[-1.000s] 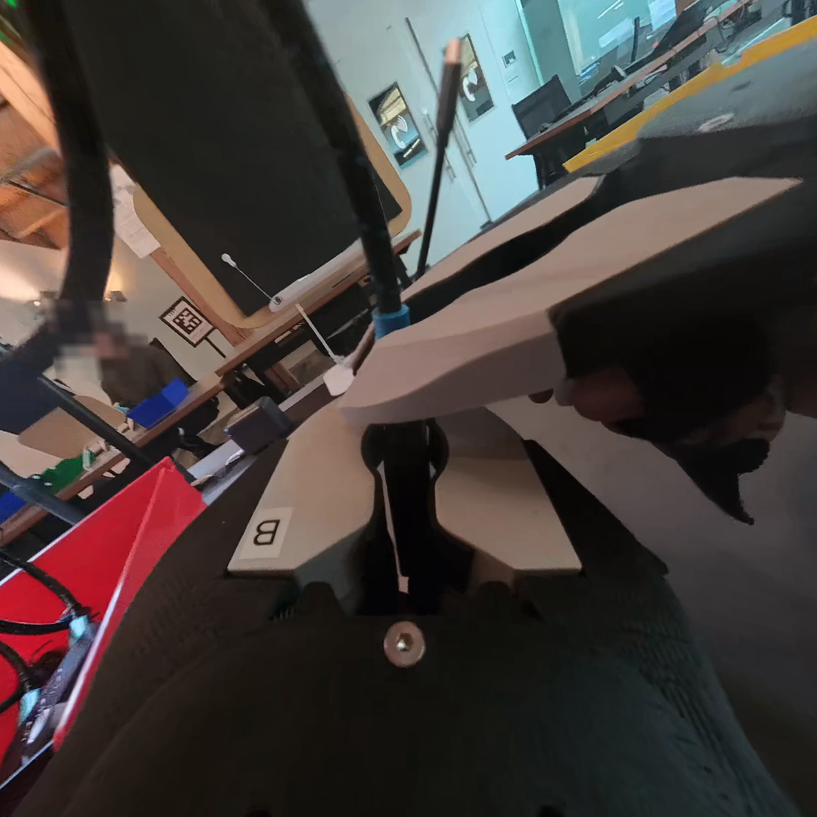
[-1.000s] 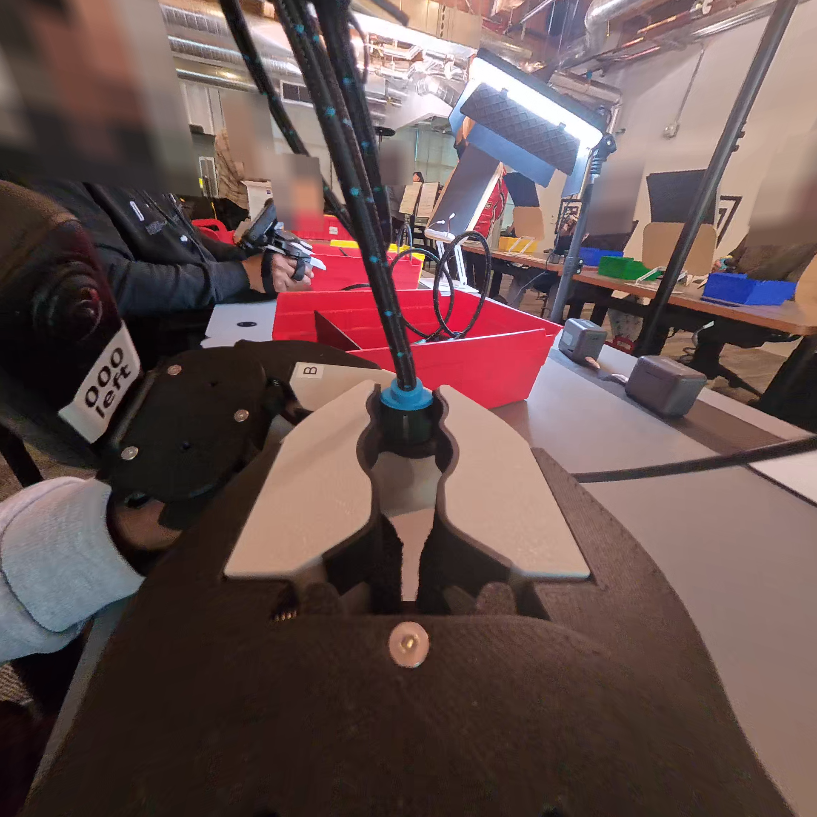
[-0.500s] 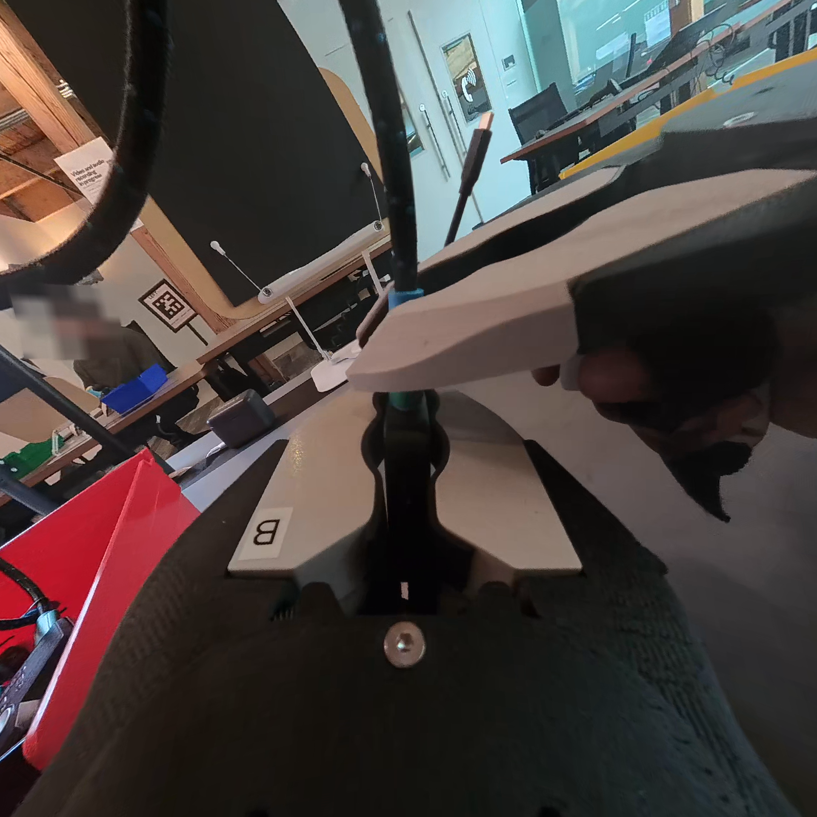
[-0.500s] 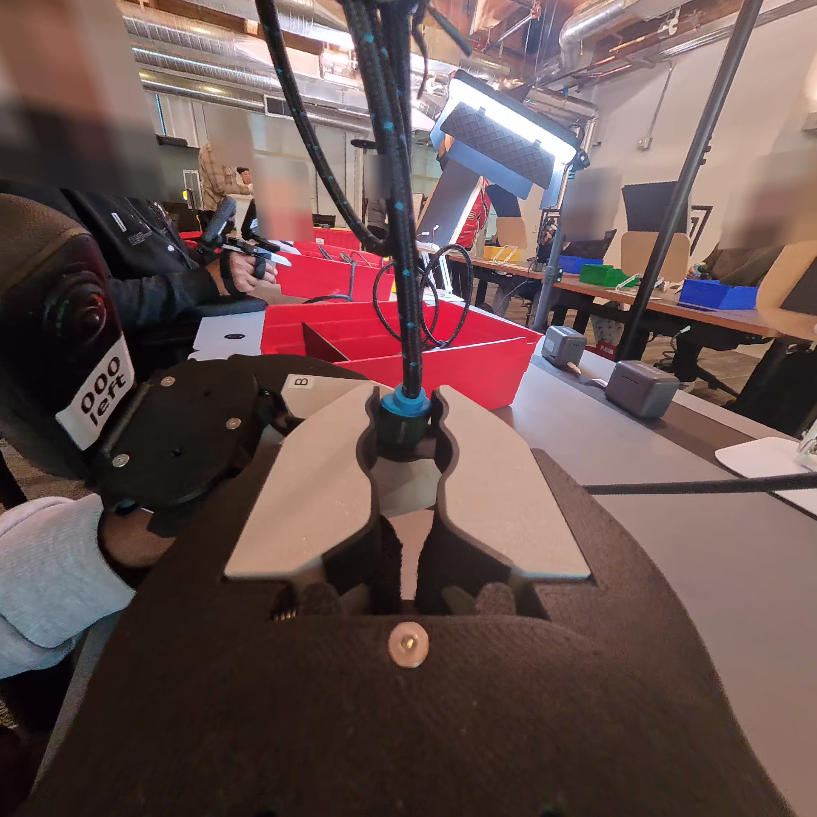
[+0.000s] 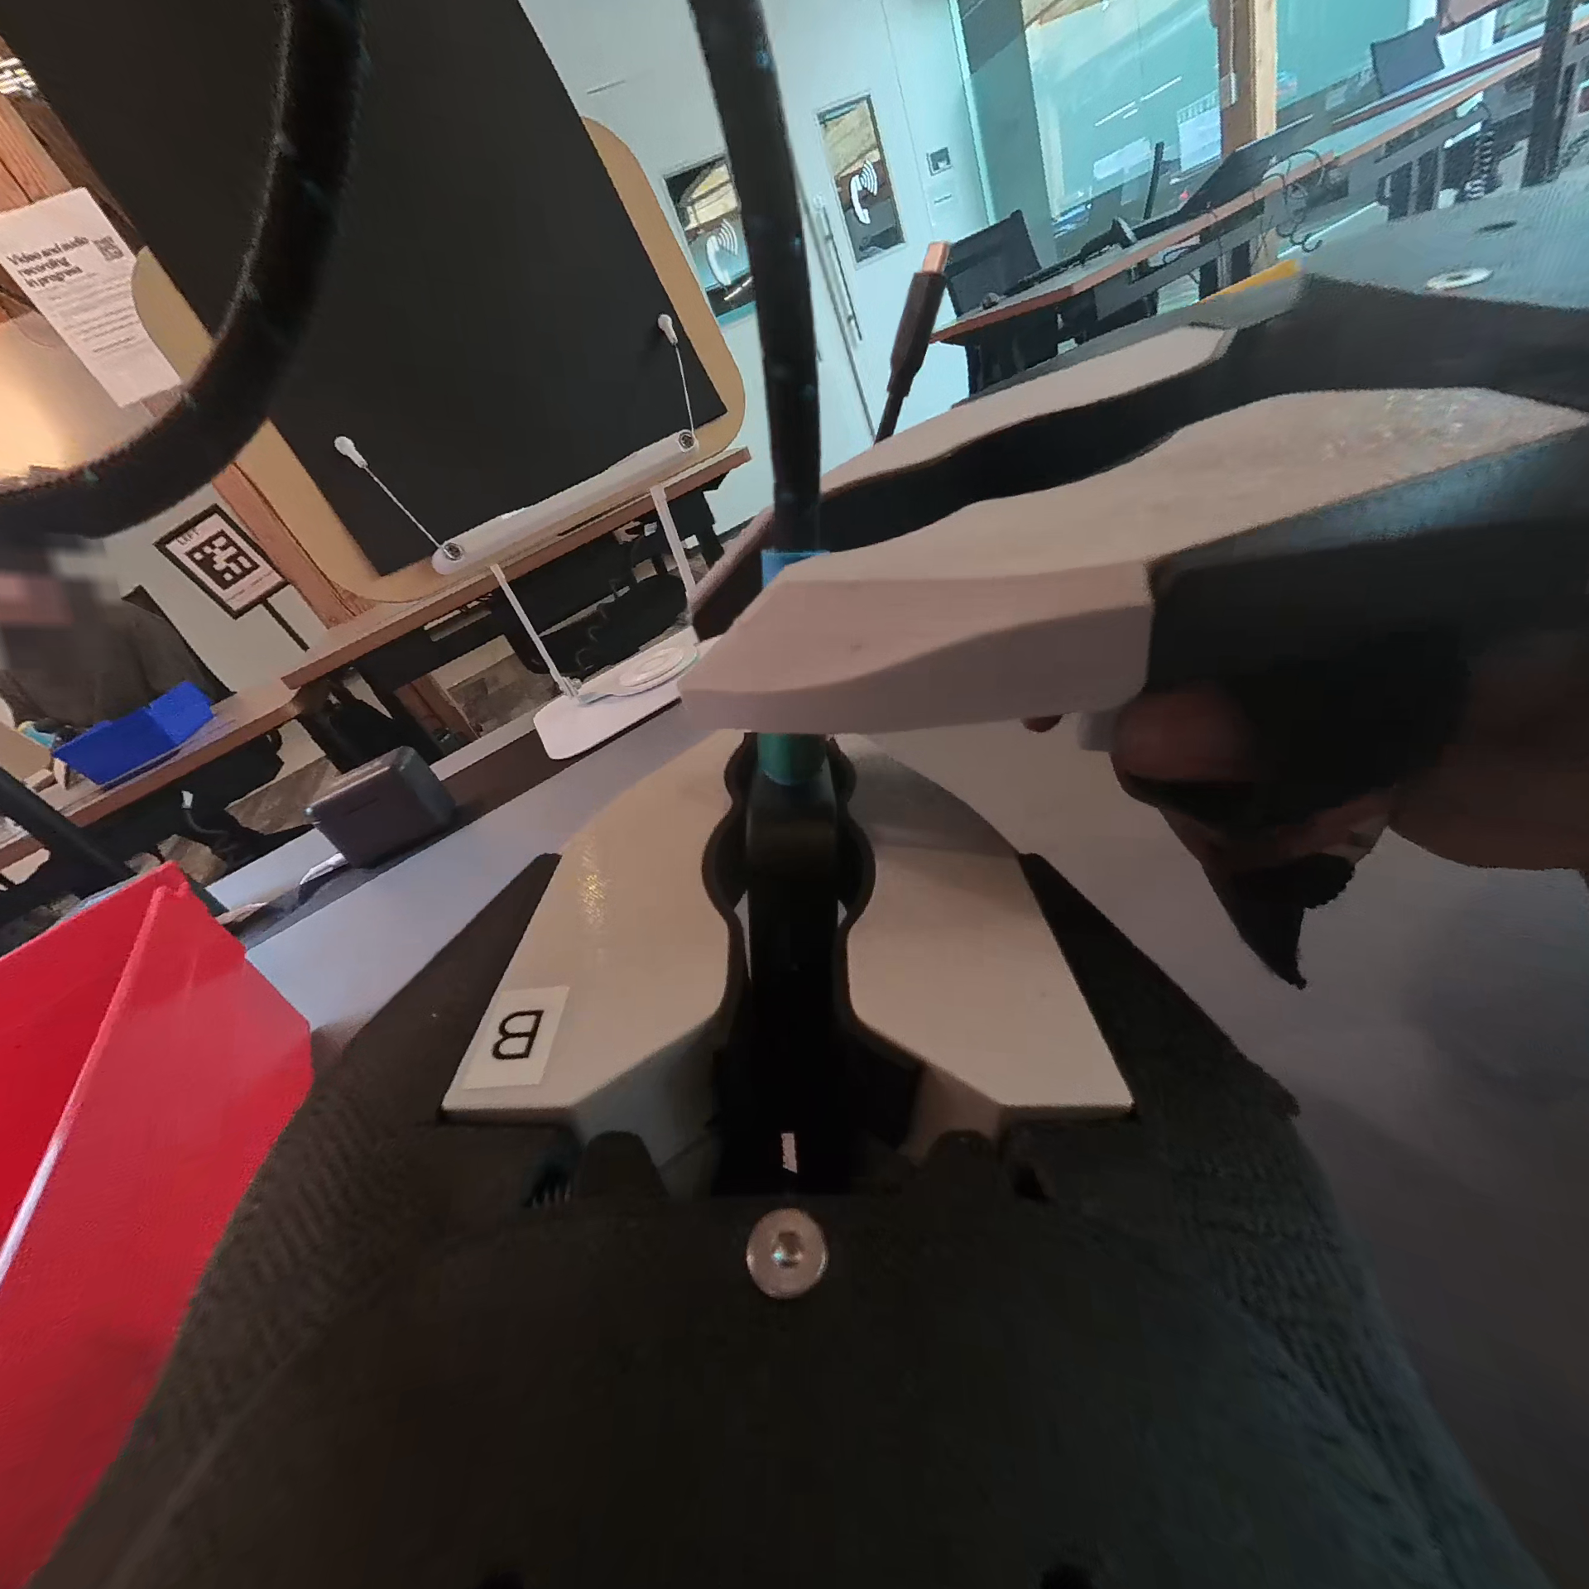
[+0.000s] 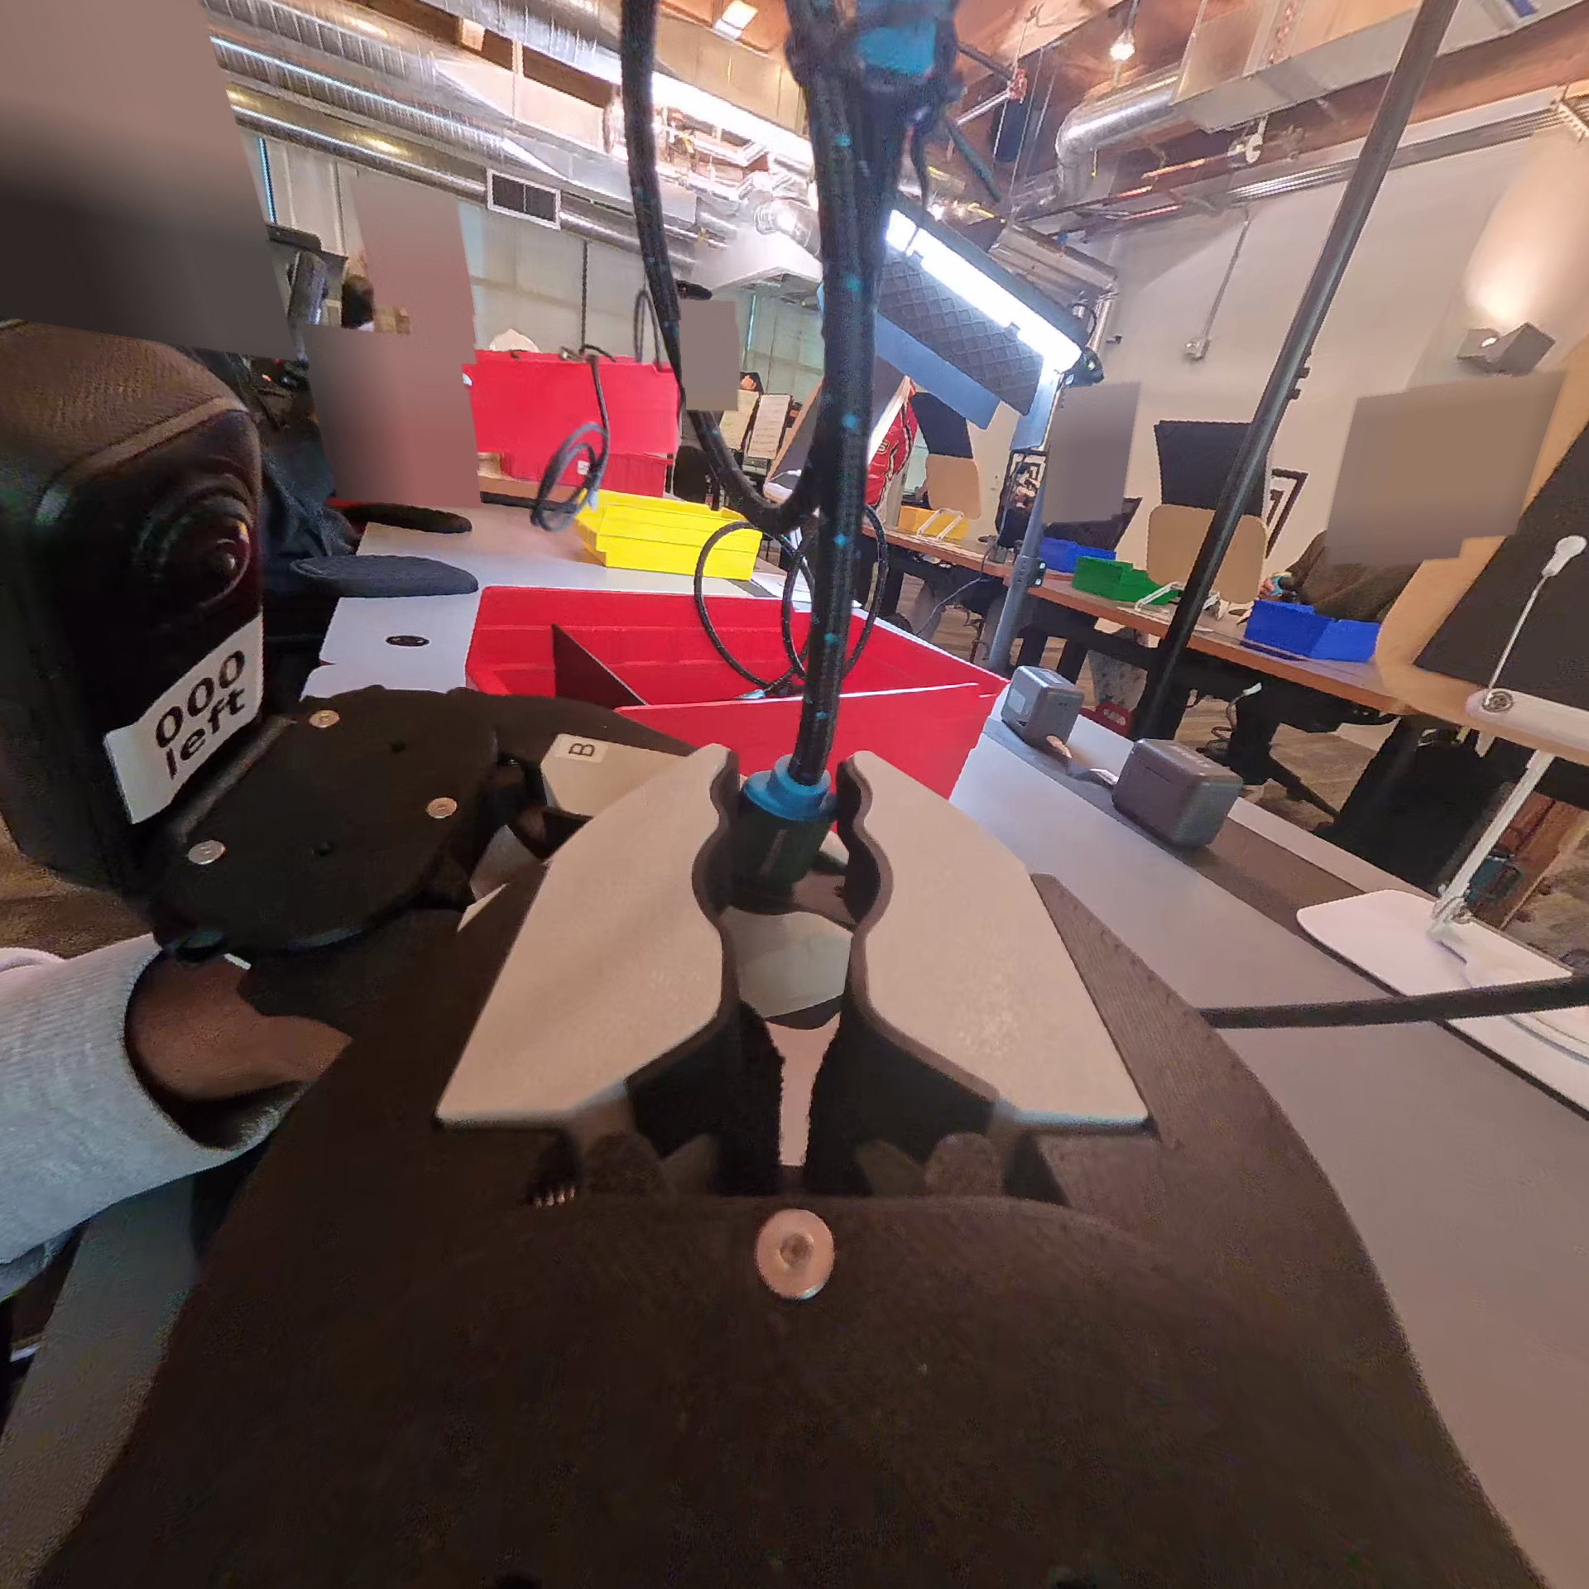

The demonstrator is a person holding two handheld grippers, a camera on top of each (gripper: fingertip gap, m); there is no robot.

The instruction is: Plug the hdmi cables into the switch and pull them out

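In the left wrist view my left gripper (image 5: 791, 774) is shut on a narrow black body, seemingly the switch (image 5: 793, 929) seen edge-on. A teal HDMI plug (image 5: 787, 757) stands at its top edge; how deep it sits is hidden. My right gripper (image 5: 731, 645) reaches in from the right just above and grips that plug. In the right wrist view my right gripper (image 6: 787, 761) is shut on the plug (image 6: 778, 825), below its blue collar. Its braided black cable (image 6: 838, 430) rises out of frame. The left gripper's black housing (image 6: 344, 800) lies at the left.
A red bin (image 6: 731, 653) holding coiled cables stands behind the grippers and also shows in the left wrist view (image 5: 129, 1075). Two grey boxes (image 6: 1178, 791), a white stand base (image 6: 1419, 937) and a second cable (image 6: 1376, 1006) lie on the grey table (image 6: 1290, 1204). A black pole (image 6: 1273, 413) rises at the right.
The right gripper has risen a little relative to the left one, and more of the teal plug shows between them. Both grippers have tilted, and the cable loops have swung.
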